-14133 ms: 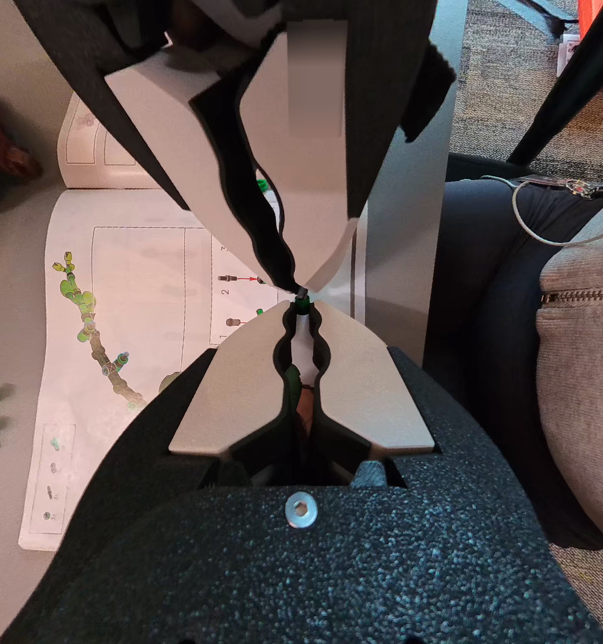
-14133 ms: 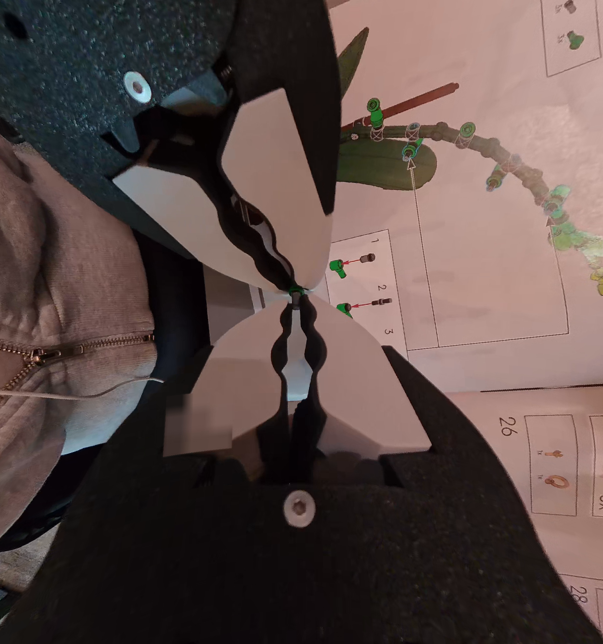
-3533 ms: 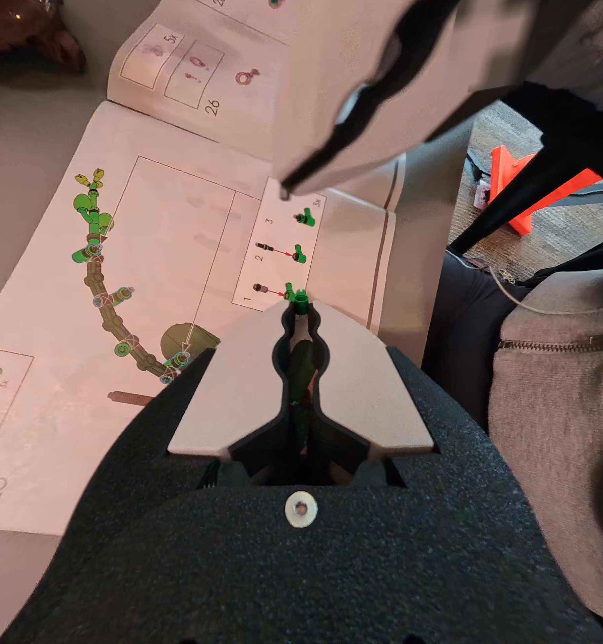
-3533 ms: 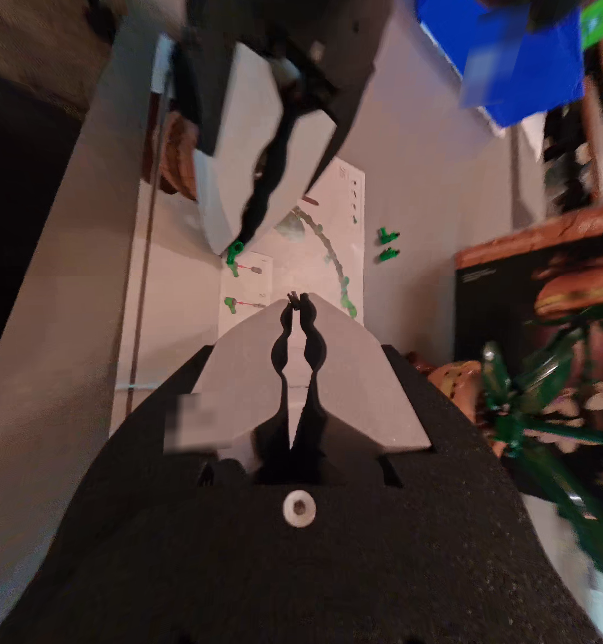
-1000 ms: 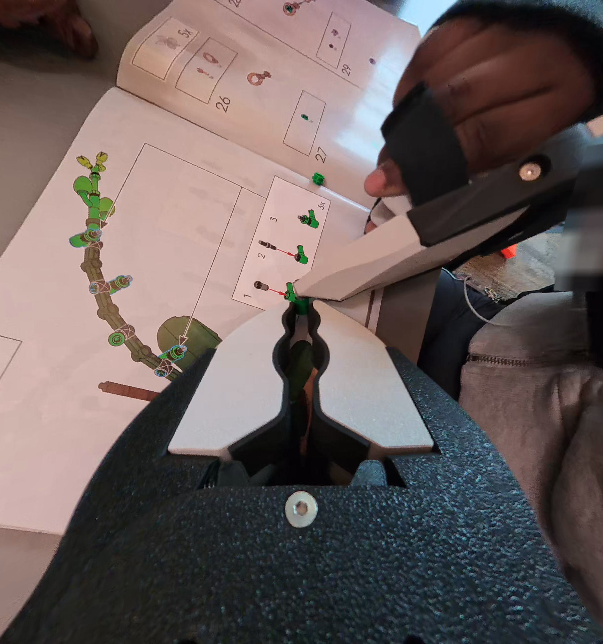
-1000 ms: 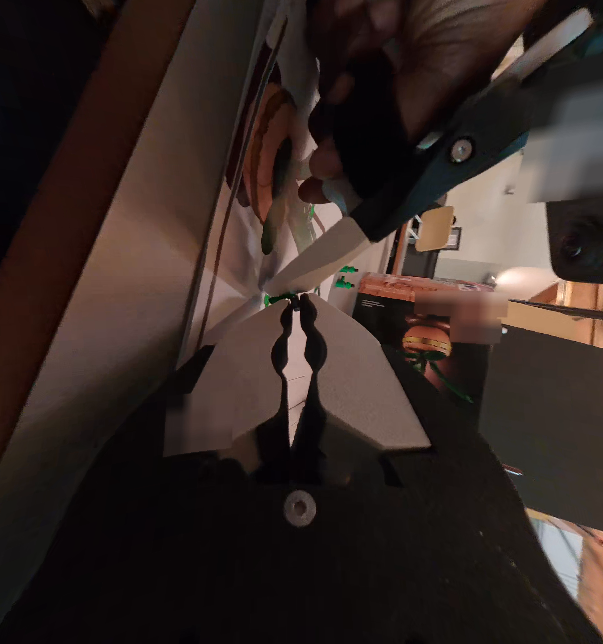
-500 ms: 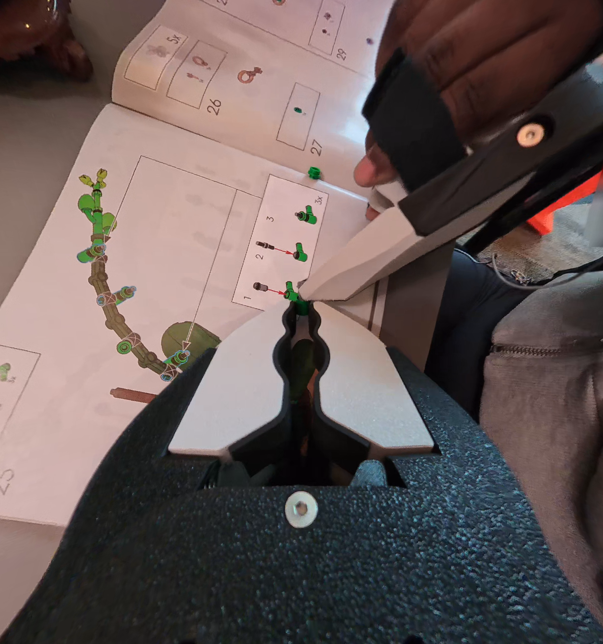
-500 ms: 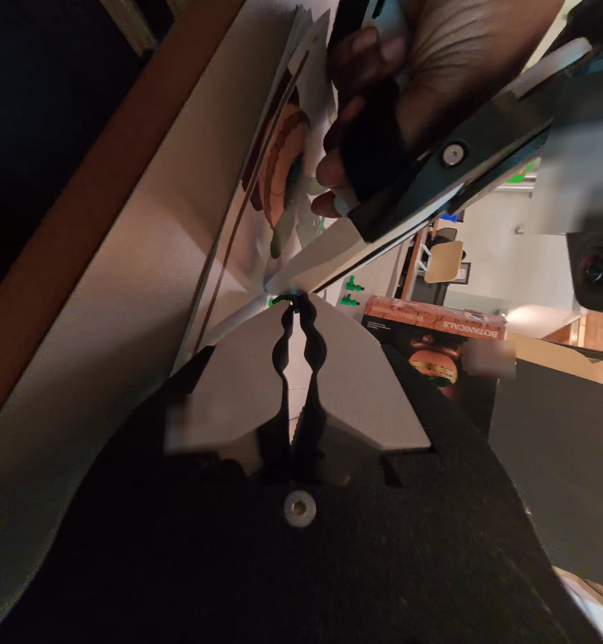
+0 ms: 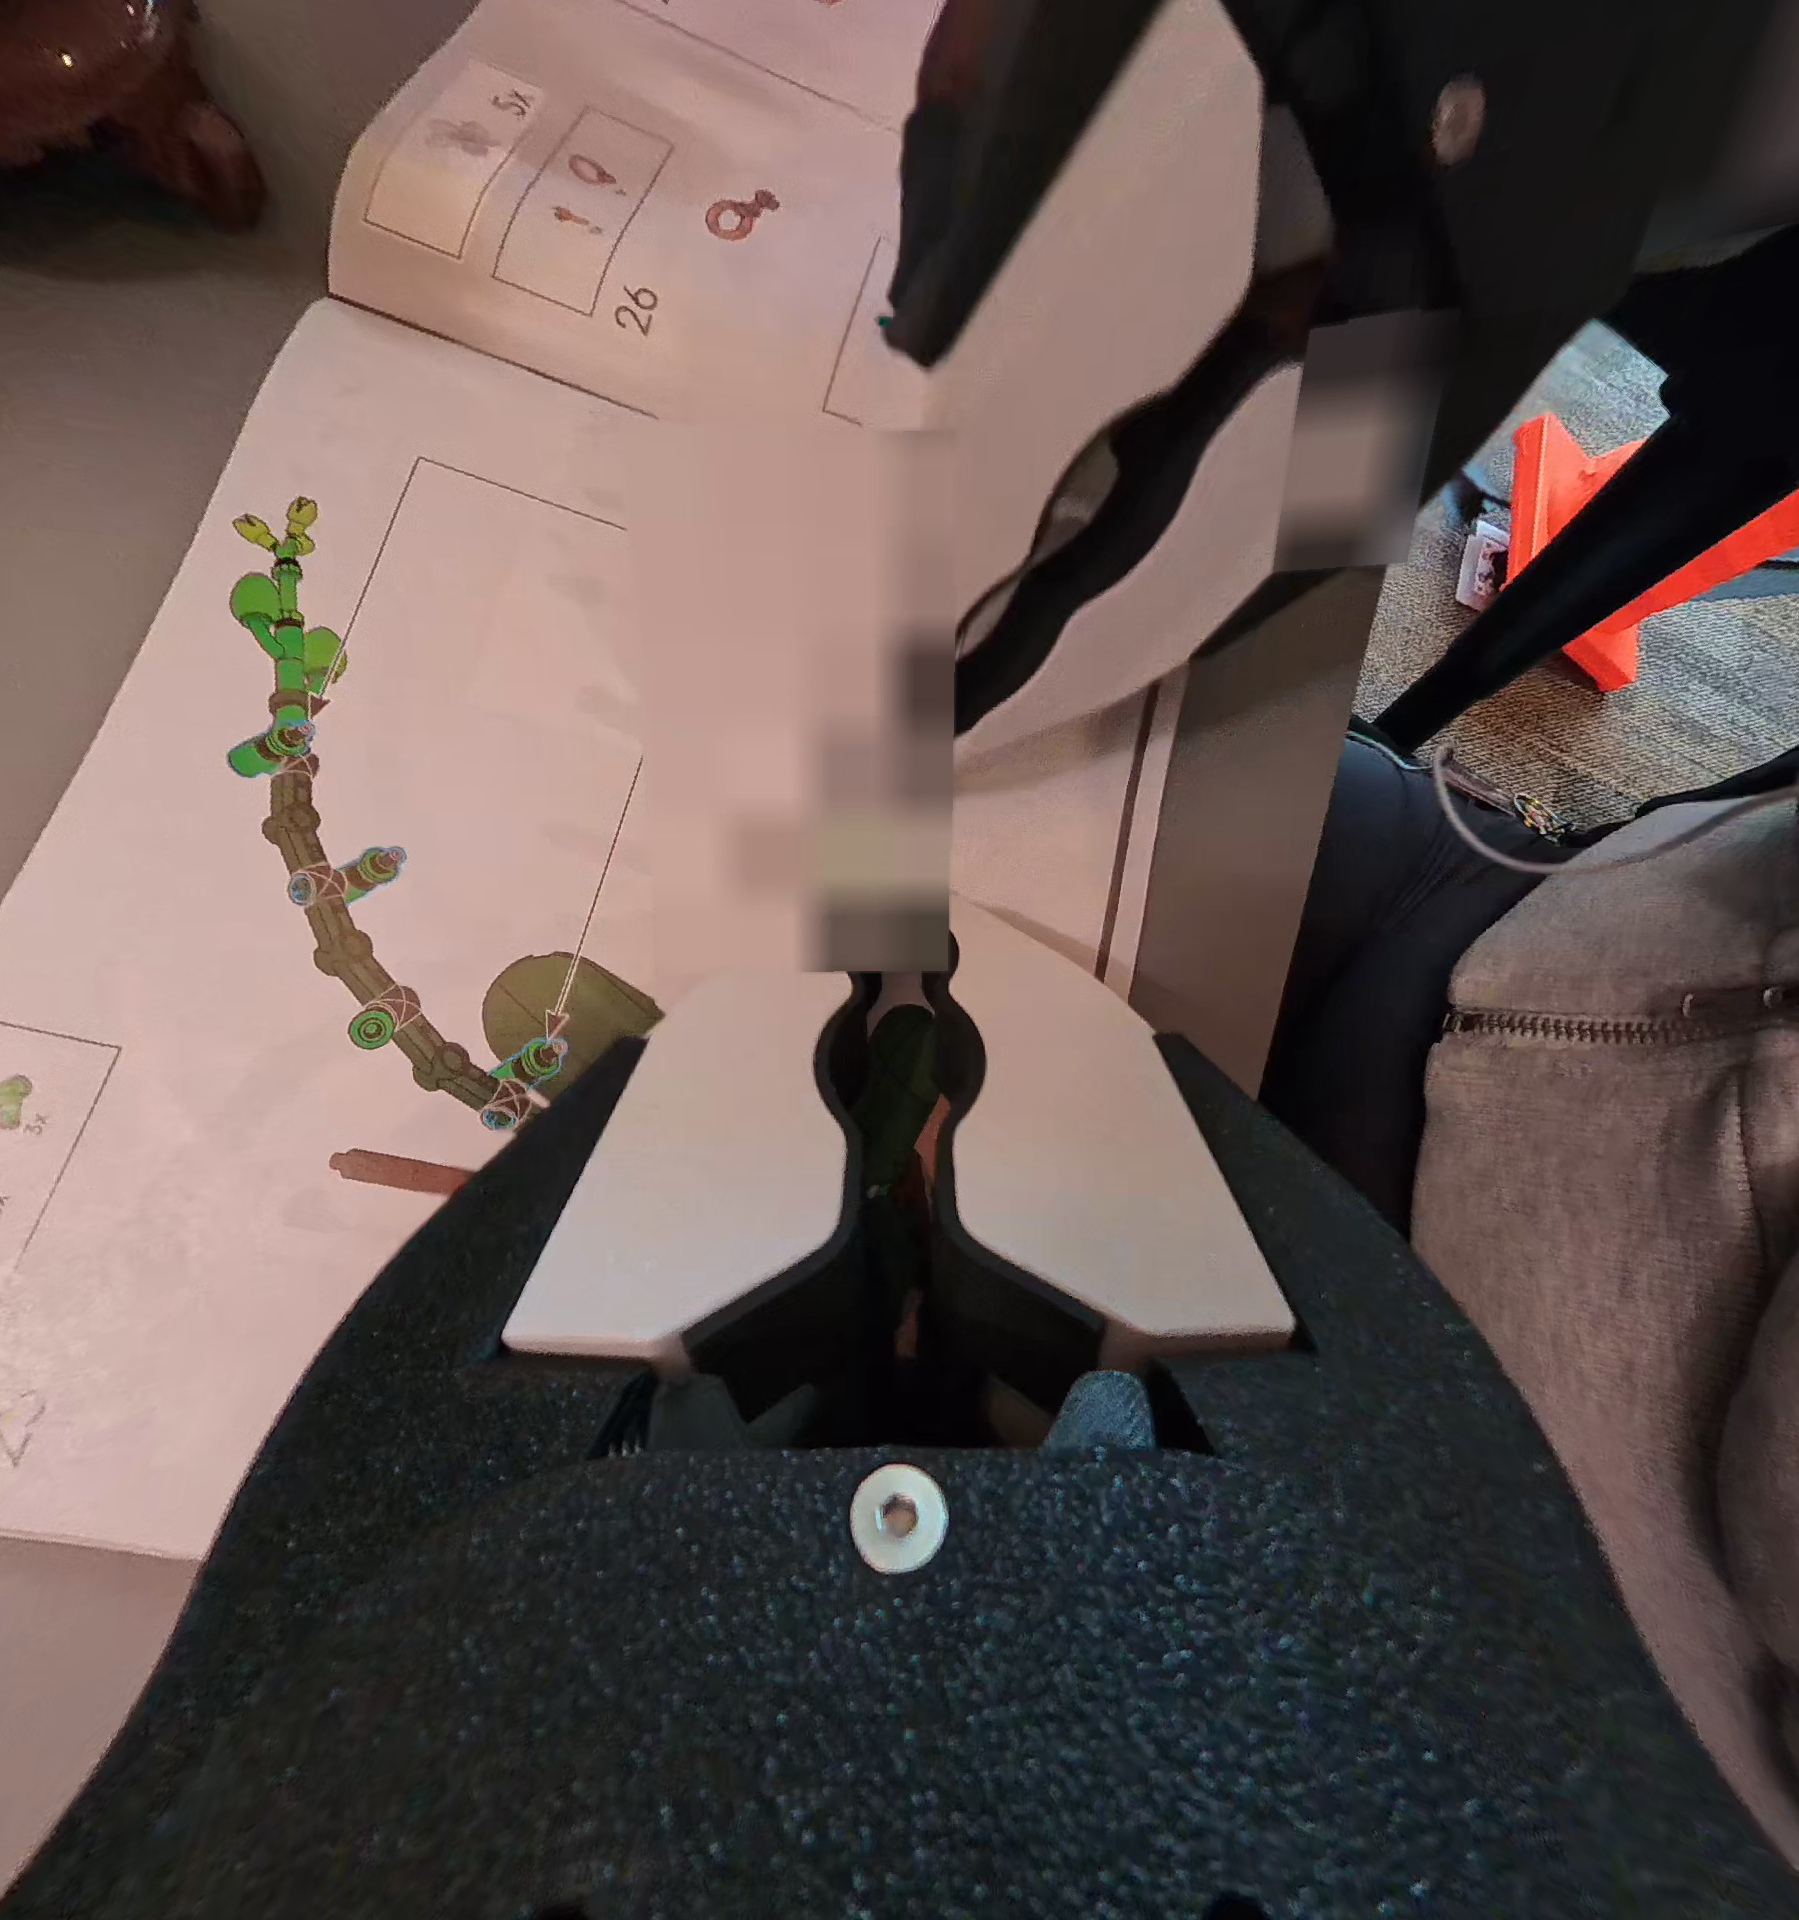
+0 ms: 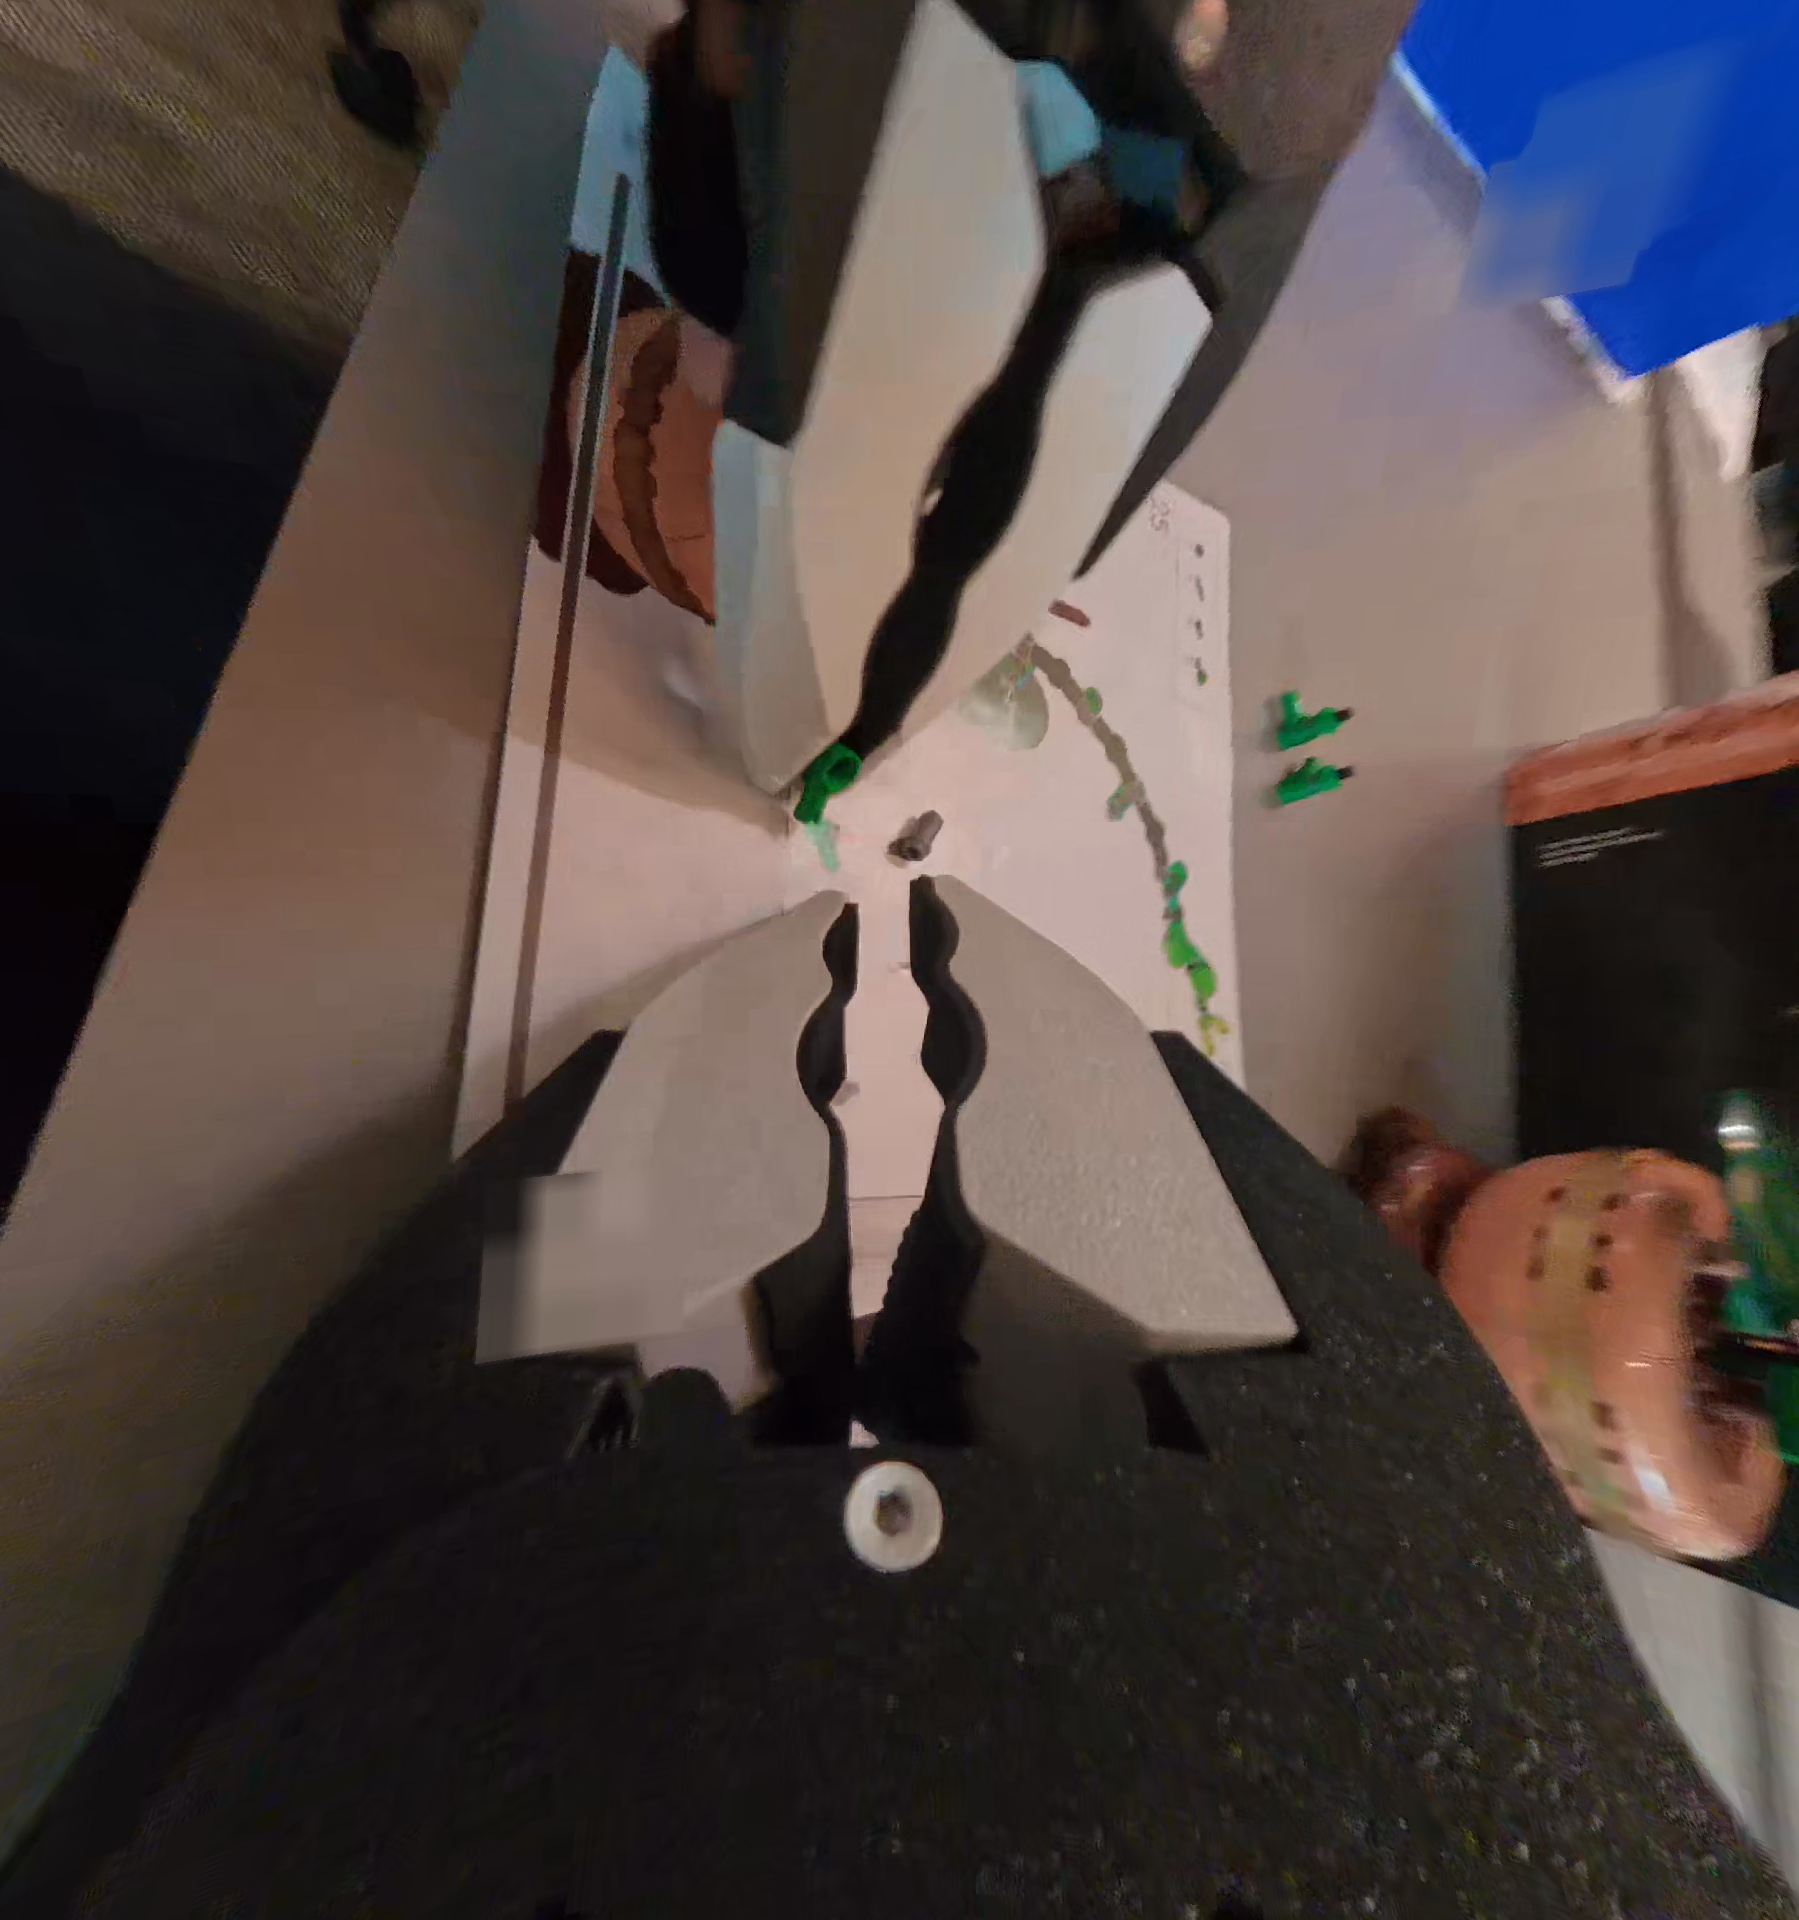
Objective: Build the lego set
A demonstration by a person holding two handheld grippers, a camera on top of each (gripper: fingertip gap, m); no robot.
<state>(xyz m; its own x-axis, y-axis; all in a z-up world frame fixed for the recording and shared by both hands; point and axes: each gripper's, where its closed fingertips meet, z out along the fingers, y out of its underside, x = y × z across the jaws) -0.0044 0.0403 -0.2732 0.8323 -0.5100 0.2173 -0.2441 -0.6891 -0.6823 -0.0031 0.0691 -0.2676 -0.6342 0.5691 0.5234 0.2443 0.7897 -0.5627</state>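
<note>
1. Left wrist view: the left claw (image 9: 900, 971) is over the open booklet (image 9: 407, 831), which lies on the counter (image 9: 64, 416). A blurred patch covers its tips, so this view does not show what it grips.
2. The right claw (image 9: 1082, 582) hangs far and to the right, and it looks smeared. It is apart from the left claw. If the two claws bump, a small part could get knocked loose.
3. Right wrist view: the left claw (image 10: 822, 779) comes in from the far side. It pinches a green piece (image 10: 827, 774) at its very tip, and most of the piece sticks out. With so little held, I think the piece could twist or slip out and drop on the booklet (image 10: 1030, 831).
4. The right claw (image 10: 879, 894) has a narrow gap with nothing in it. A grey pin (image 10: 916, 834) lies on the booklet just past its tips. The pin is near the green piece but not touching it.
5. The pin is tiny and round. A small nudge from a claw tip could roll it away, maybe off the page. The gap is thin, so the tips might push the pin and not catch it.
6. Two more green pieces (image 10: 1305, 748) lie on the counter (image 10: 1394, 582) to the right, well apart. A wide swing that way could scatter them.
</note>
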